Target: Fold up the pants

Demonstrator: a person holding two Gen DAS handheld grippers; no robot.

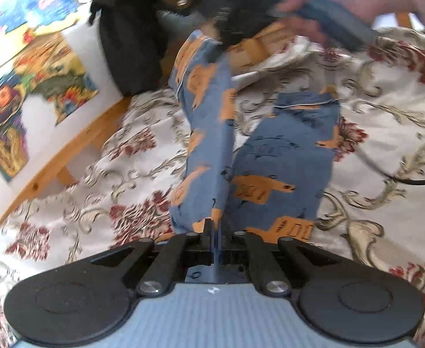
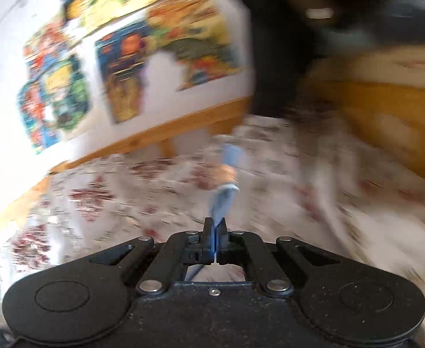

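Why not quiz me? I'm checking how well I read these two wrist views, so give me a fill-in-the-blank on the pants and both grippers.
1. The pants are blue with ____ patches.
2. The left gripper is ____ on the pants.
3. One leg is lifted off the floral bedspread; the other lies ____ on it.
4. The right gripper pinches ____ fabric.

Missing words: orange; shut; flat; blue

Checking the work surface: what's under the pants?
The pants lie on a floral bedspread; one leg is lifted by the left gripper. Whatever the fabric covers is hidden.
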